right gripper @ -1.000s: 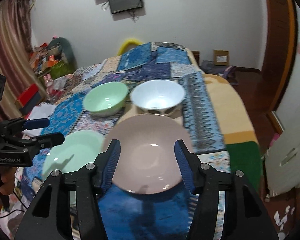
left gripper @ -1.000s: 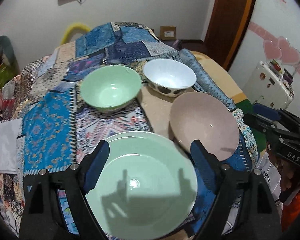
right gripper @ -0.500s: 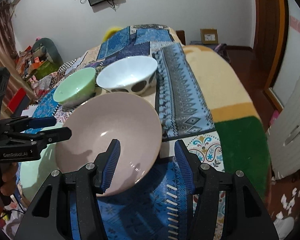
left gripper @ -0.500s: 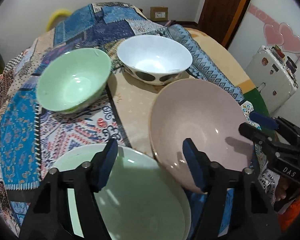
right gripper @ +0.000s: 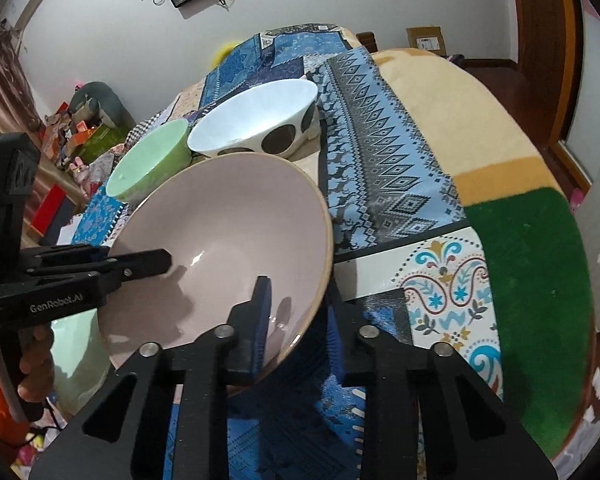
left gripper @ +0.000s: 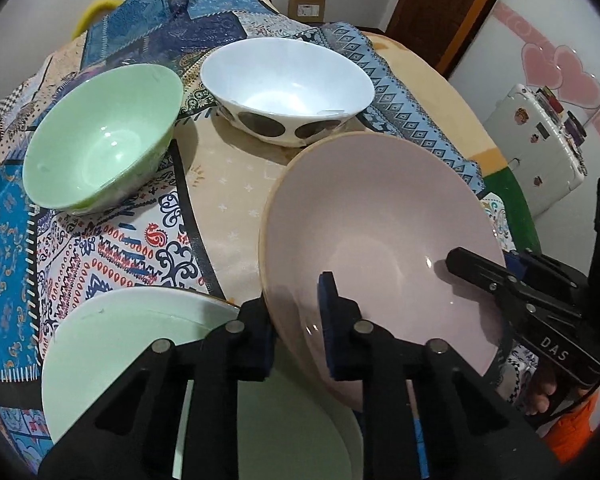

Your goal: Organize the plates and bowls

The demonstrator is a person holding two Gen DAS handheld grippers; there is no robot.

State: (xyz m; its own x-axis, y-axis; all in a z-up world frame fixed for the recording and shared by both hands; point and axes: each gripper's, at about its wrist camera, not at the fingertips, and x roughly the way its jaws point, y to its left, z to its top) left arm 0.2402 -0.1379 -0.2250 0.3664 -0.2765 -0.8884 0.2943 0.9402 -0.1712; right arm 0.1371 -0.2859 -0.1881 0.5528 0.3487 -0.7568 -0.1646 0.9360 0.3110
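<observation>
Nearest: both grippers clamped on the pink plate (left gripper: 380, 240), left gripper (left gripper: 296, 320) across its left rim, right gripper (right gripper: 296, 320) across its near right rim, one finger inside the dish and one beneath on each. Plate held tilted off the cloth (left gripper: 228, 184), overlapping the edge of the green plate (left gripper: 132, 340), which lies flat just below and to the left. Probably mid-lift, heading onto the green plate to start a stack; not yet seated there. Farther back: green bowl (left gripper: 100, 148) and white bowl (left gripper: 288, 80) upright on the cloth, side by side, apart from each other and untouched. Nothing stacked so far. Left to do, by the look of it: settle pink on green, then nest the two bowls.
</observation>
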